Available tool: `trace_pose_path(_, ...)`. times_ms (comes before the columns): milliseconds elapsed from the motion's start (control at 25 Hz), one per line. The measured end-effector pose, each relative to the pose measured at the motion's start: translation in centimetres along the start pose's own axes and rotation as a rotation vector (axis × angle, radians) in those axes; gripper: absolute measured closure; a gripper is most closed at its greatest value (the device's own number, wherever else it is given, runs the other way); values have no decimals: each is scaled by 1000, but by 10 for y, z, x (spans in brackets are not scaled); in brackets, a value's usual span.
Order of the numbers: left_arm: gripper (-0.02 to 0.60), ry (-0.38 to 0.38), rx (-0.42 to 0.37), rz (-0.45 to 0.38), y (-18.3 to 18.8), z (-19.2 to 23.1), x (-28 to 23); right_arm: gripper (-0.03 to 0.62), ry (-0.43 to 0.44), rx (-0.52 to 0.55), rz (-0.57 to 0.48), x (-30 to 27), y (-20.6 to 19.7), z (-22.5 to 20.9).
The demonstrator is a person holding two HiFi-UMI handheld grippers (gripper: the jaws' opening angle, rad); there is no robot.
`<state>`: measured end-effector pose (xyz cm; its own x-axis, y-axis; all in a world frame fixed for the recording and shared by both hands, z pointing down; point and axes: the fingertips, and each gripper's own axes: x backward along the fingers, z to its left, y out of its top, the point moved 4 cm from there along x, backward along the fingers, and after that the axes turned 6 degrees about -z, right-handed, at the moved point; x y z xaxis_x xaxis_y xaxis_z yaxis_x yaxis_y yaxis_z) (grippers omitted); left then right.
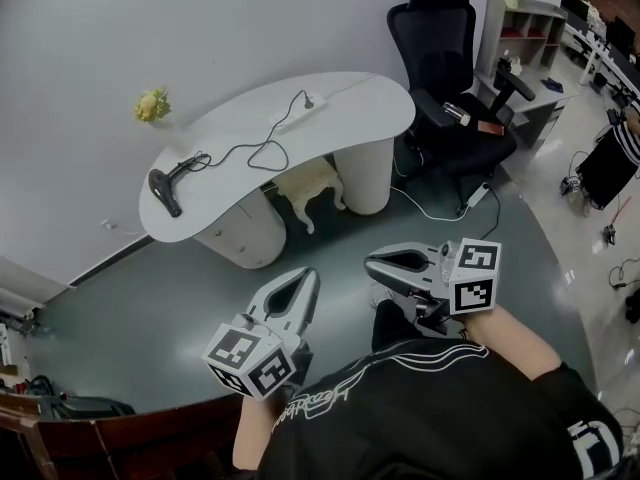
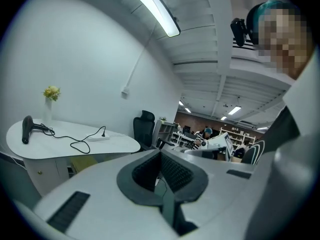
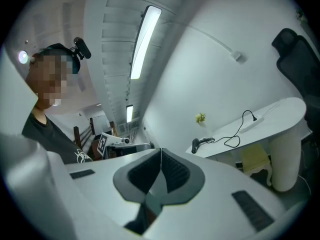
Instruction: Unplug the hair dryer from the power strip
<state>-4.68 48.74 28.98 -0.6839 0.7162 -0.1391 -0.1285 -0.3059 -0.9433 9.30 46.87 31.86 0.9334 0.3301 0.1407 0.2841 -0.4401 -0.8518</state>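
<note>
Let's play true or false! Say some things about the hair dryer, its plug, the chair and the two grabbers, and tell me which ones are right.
1. The hair dryer lies on the white desk. True.
2. The plug is out of the power strip. False: it sits in the strip.
3. The left gripper holds the cord. False: its jaws are shut on nothing, far from the desk.
4. A black chair stands beside the desk. True.
5. The right gripper is wide open. False: its jaws are together, with nothing between them.
</note>
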Motion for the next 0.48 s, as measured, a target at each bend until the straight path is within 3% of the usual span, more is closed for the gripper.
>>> trace_pose_path(240, 578, 5, 18, 35, 11, 42, -67, 597, -18, -25, -13, -11, 36, -76)
trace_pose_path(480, 578, 36, 62, 59, 23, 114, -152, 597, -18, -48, 8, -38, 74, -178)
